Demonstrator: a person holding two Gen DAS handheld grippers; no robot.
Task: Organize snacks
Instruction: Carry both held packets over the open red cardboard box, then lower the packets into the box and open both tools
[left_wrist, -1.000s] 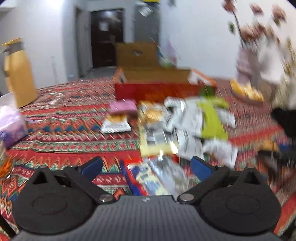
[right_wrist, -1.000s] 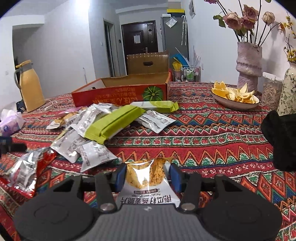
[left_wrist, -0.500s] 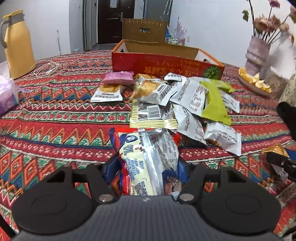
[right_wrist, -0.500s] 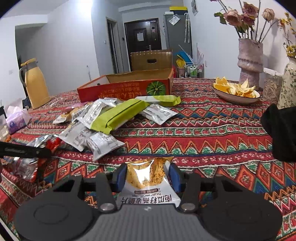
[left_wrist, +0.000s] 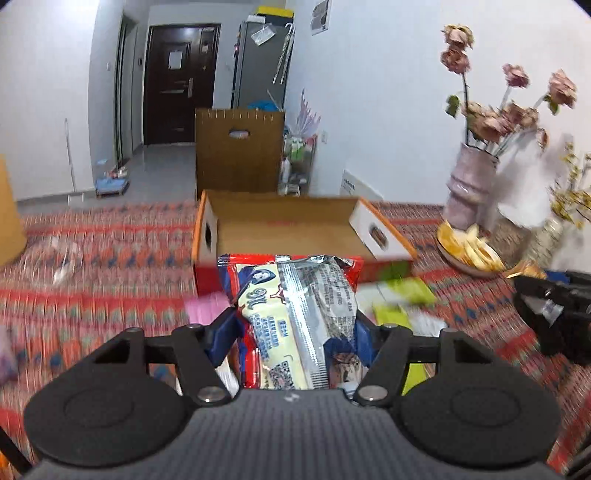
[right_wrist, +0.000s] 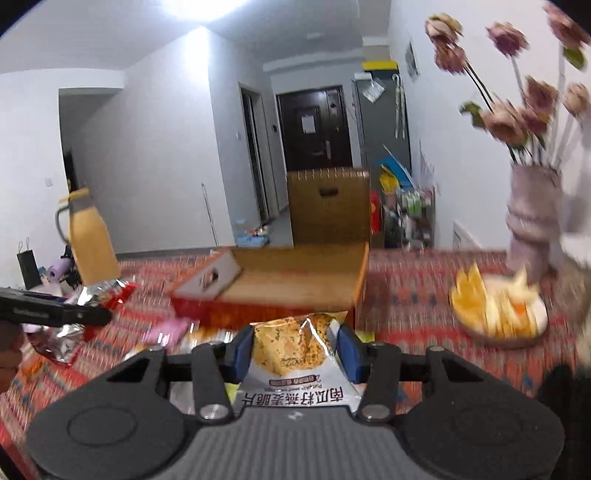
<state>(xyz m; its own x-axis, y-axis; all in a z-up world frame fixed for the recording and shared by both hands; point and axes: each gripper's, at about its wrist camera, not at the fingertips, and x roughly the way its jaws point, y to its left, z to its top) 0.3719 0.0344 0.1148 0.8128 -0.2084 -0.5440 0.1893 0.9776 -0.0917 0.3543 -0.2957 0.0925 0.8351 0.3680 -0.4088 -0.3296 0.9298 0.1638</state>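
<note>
While clamped between blue pads of left gripper (left_wrist: 295, 328), red-and-silver foil snack packet w/ pale yellow panel (left_wrist: 295, 314) stands lengthwise betw. jaws, off the cloth, top end past fingertips. Jaws closed onto it within the last second. Just beyond the tips: open red-and-orange cardboard box w/ brown inside (left_wrist: 291, 229), on red patterned tablecloth (left_wrist: 110, 258). Right gripper (right_wrist: 295, 350) likewise shut on clear-fronted white packet of golden crisp slices (right_wrist: 295, 354), pinched at both sides, raised, same box (right_wrist: 295, 280) ahead of tips. Right of jaws: plate of orange slices (right_wrist: 498, 314), blurred. Green & pink packets below jaws, blurred.
</note>
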